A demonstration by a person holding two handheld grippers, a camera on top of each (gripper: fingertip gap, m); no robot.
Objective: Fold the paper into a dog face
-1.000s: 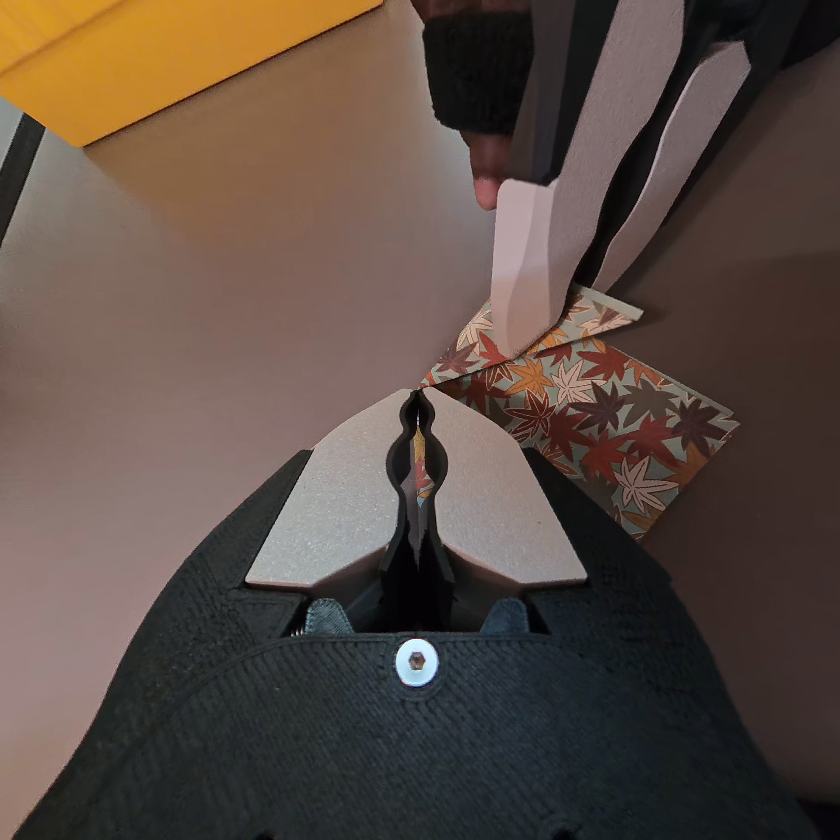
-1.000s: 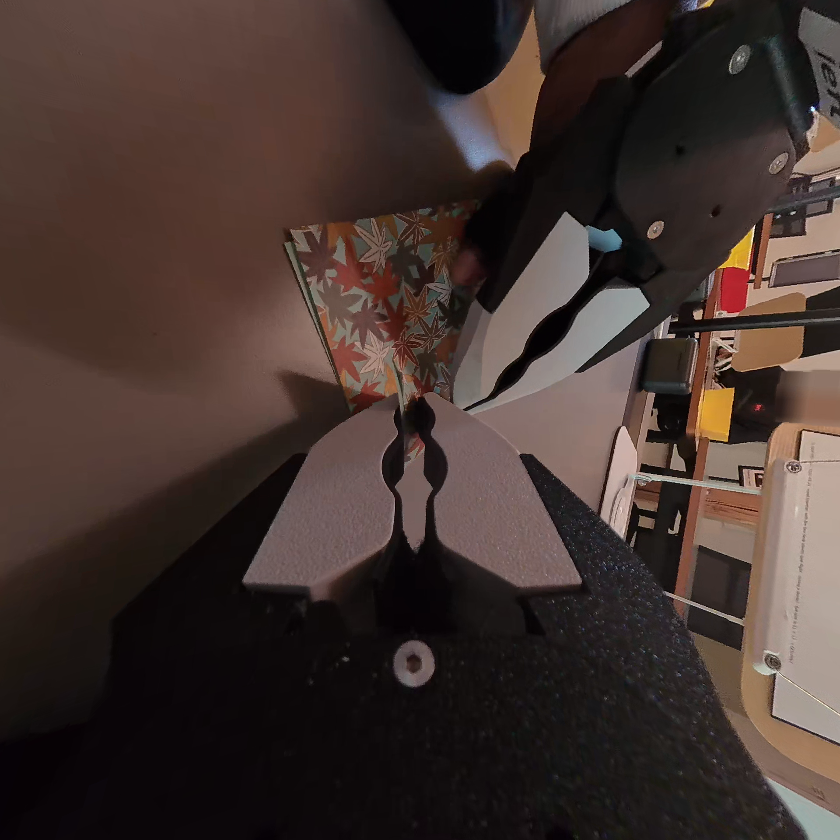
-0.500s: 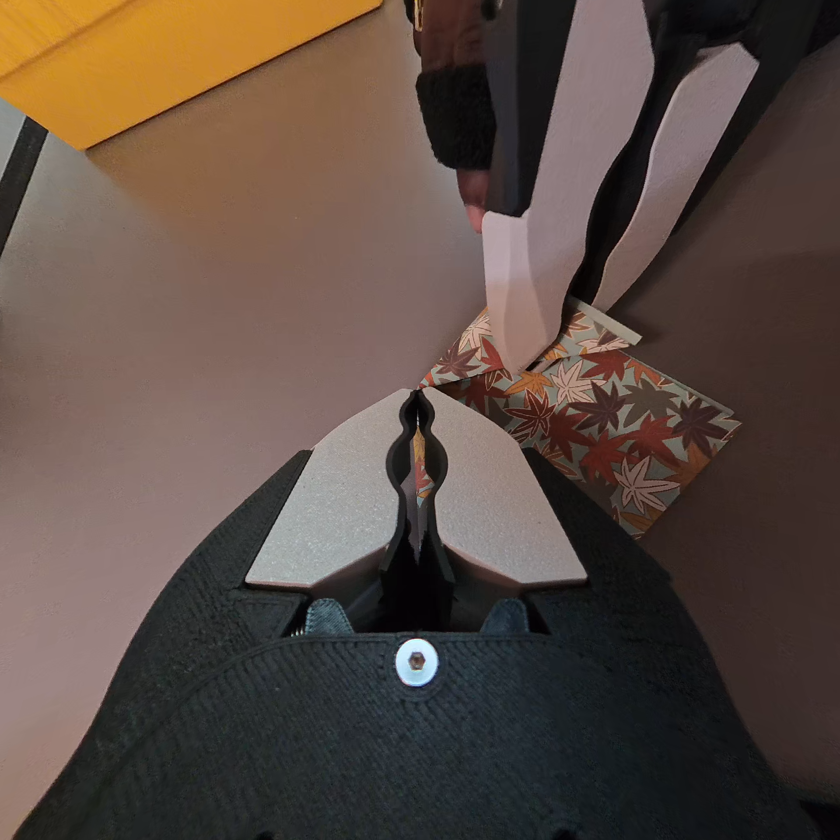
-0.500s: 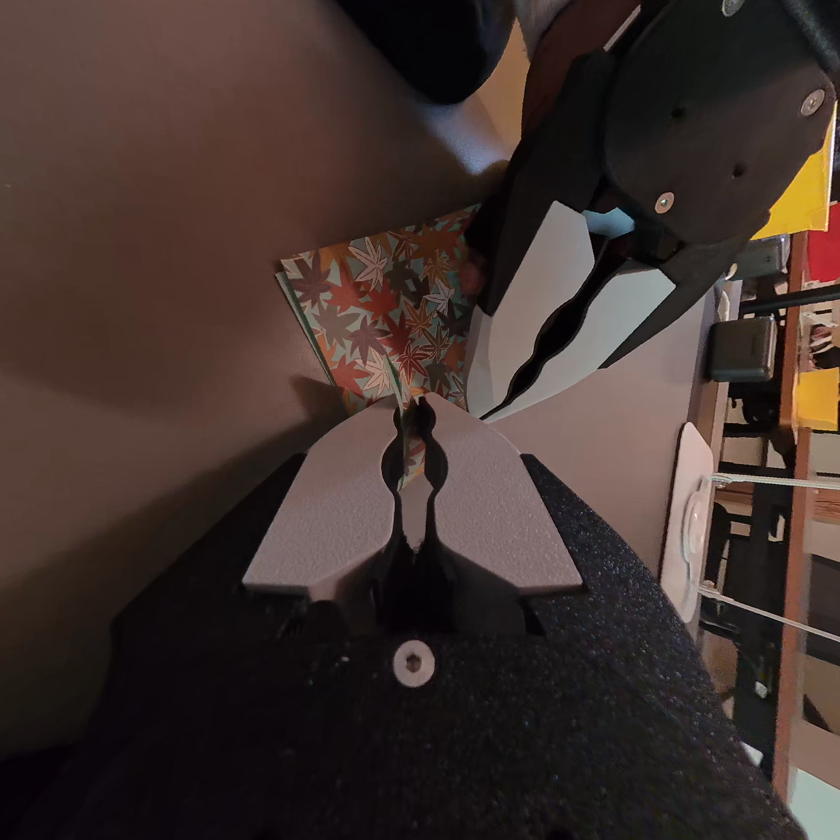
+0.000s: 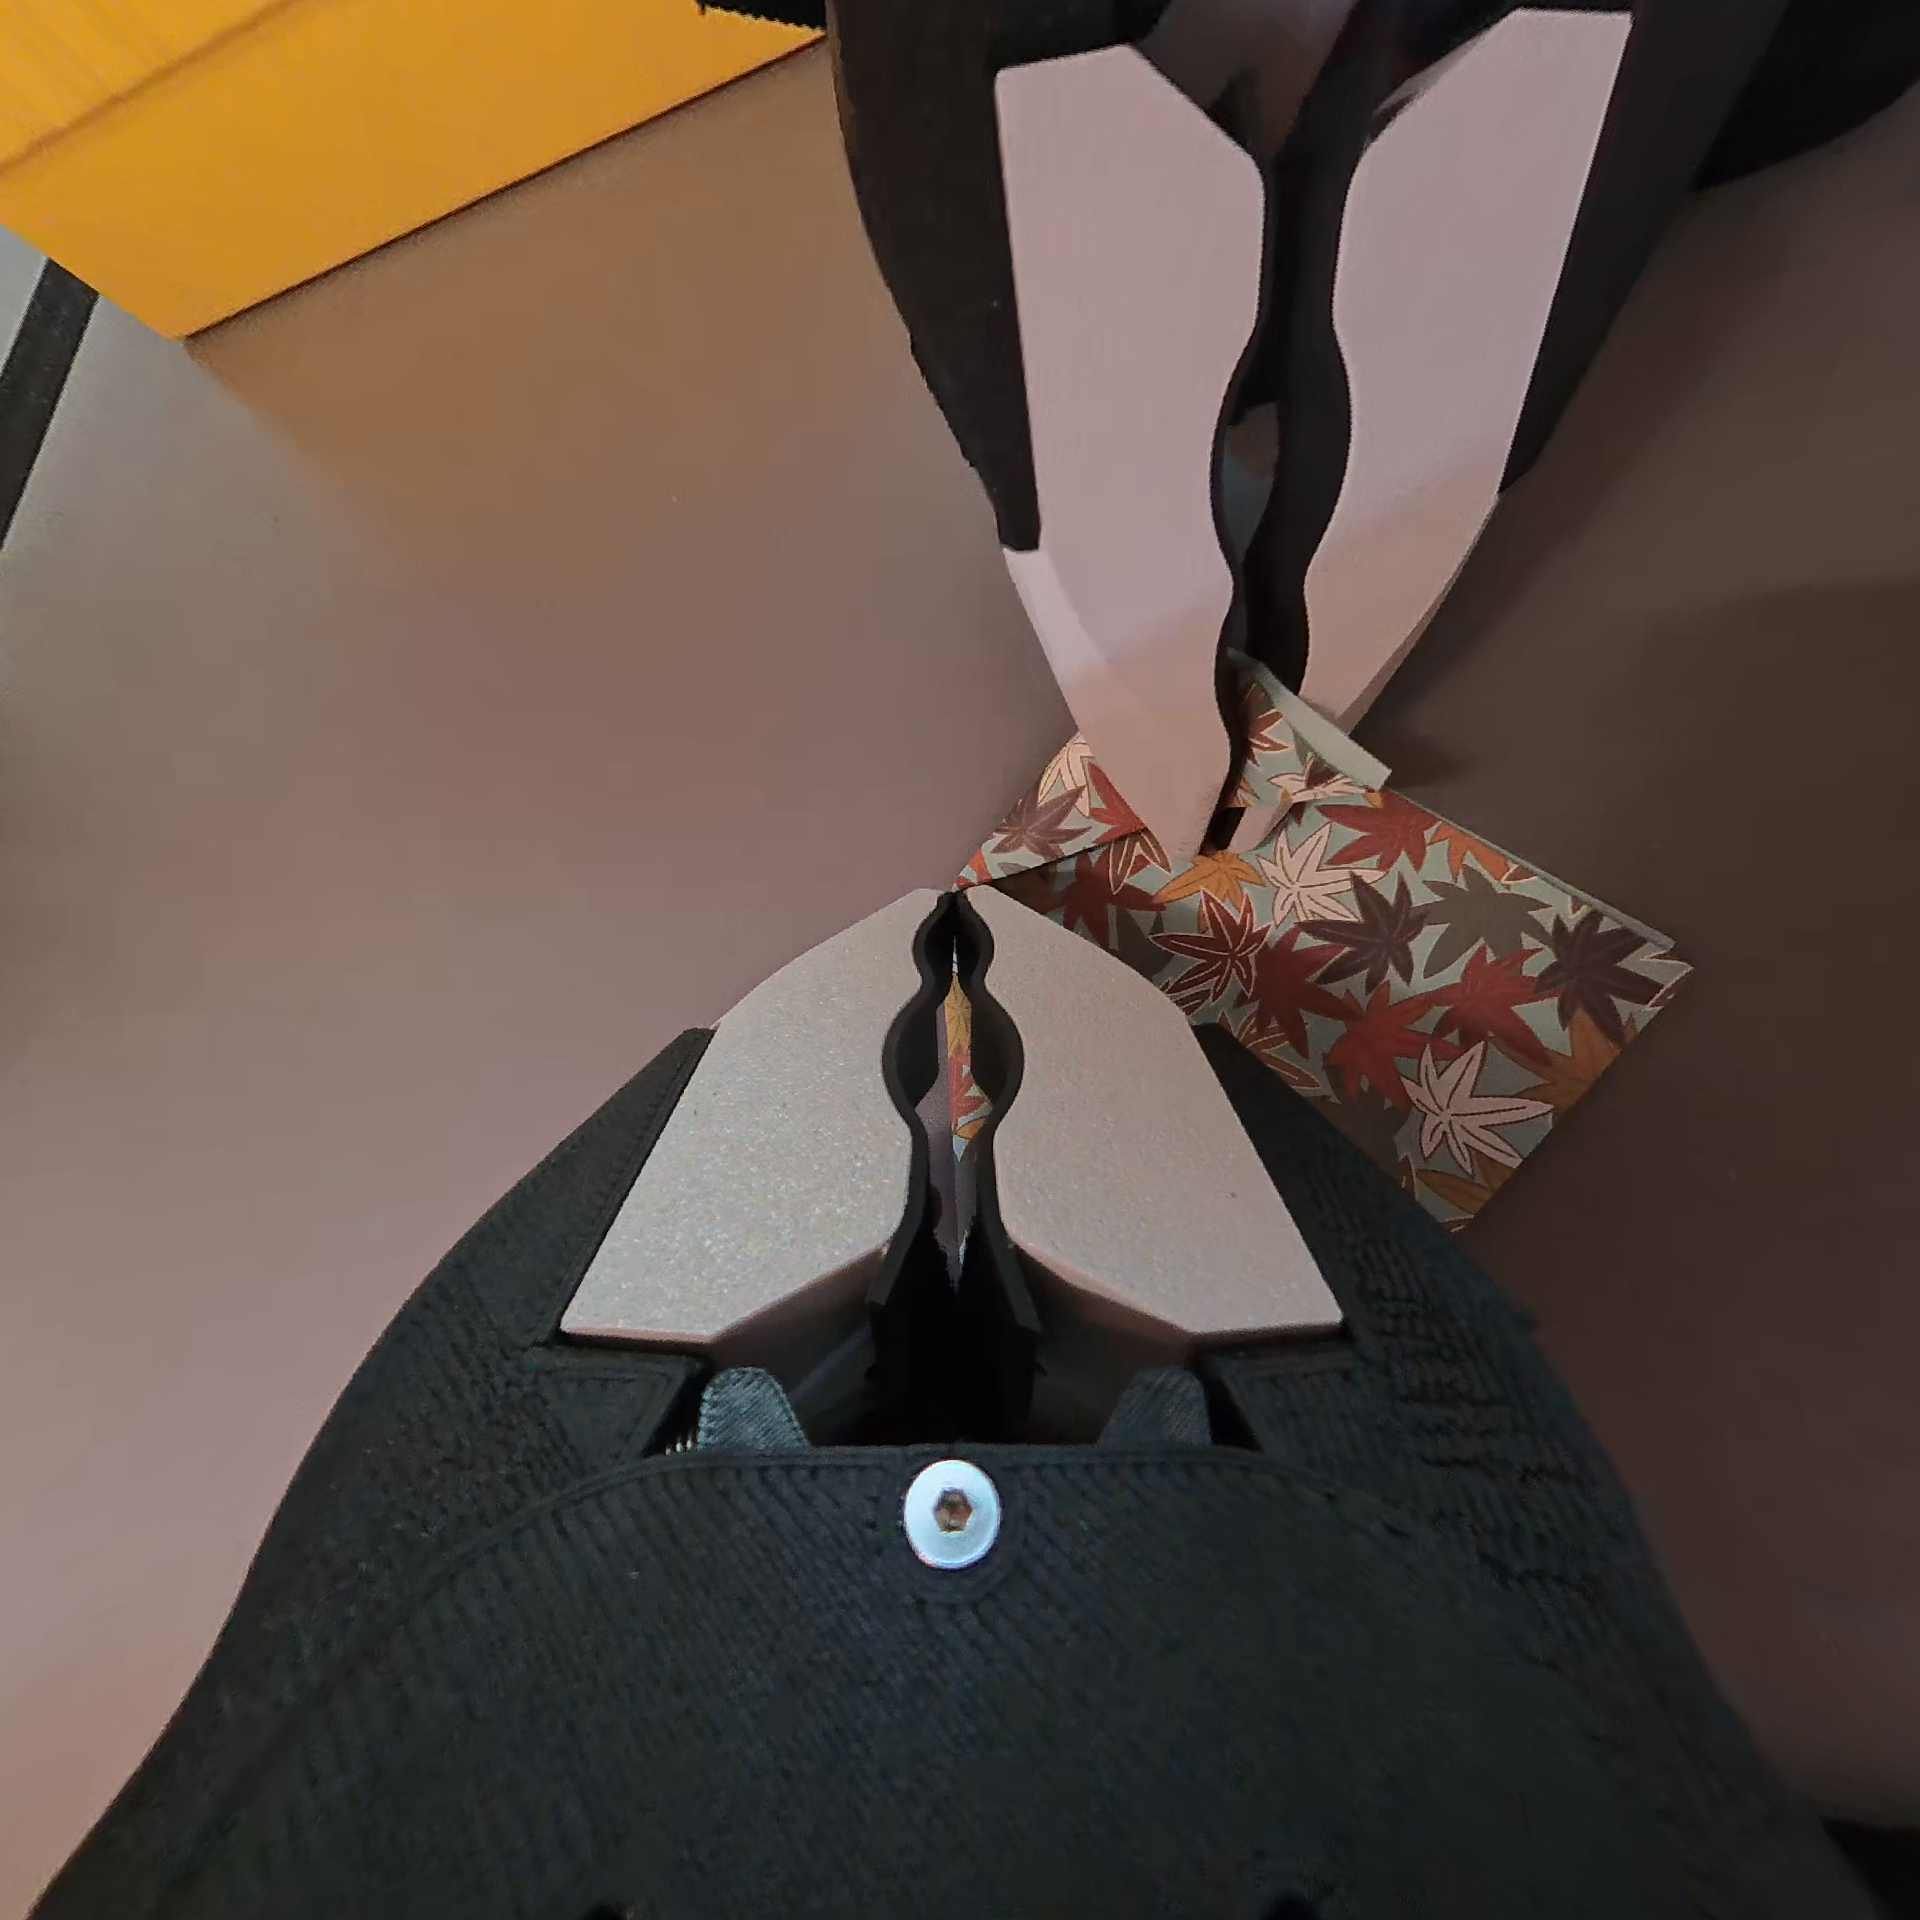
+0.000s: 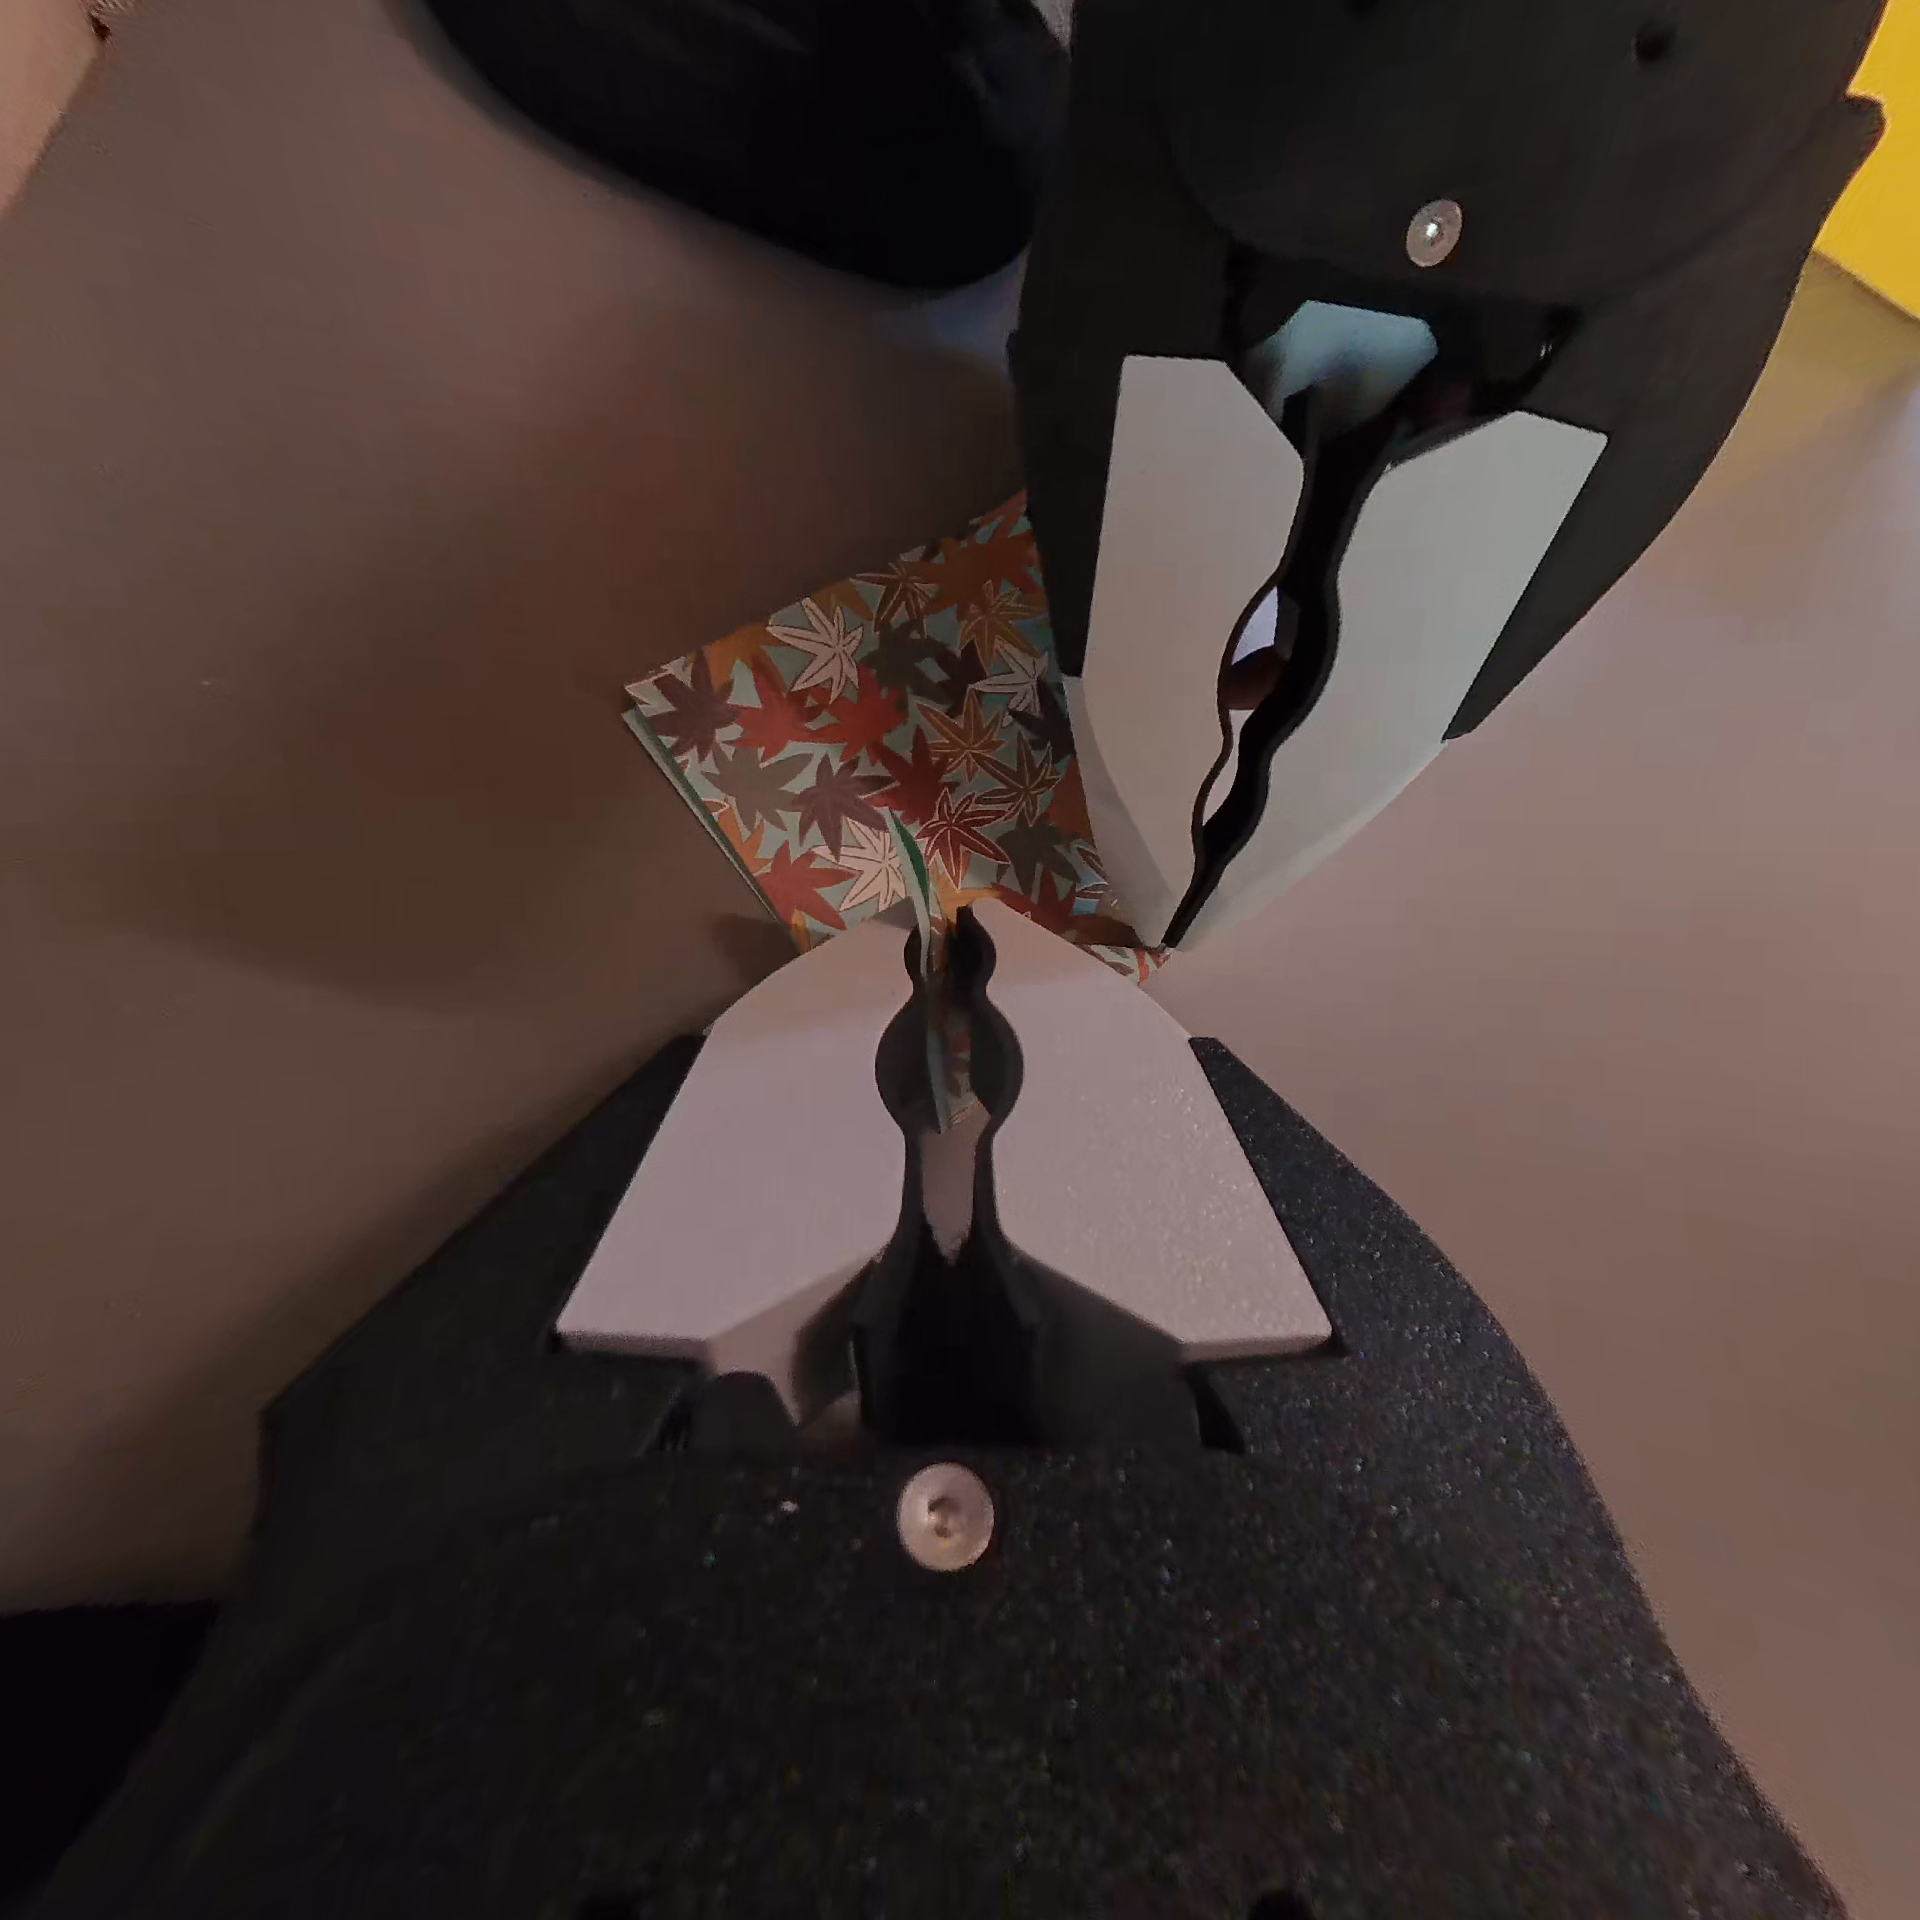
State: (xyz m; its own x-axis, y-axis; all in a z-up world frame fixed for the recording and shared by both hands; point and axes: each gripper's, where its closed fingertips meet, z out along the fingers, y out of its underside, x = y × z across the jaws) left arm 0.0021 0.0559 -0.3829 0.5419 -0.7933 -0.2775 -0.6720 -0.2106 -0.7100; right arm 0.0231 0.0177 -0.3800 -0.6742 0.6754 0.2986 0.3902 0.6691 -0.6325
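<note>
Both my grippers—left, right—pinch paper corners, jaws closed; thin, limp, tears easily—grip edges lightly.

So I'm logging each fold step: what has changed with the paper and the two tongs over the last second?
The right tongs swung round to face the left camera squarely, lifting the paper flap they pinch a little more upright. Nothing was taken or let go. The left tongs stayed shut on the paper's near corner, and the rest of the paper stayed flat on the table.
</note>
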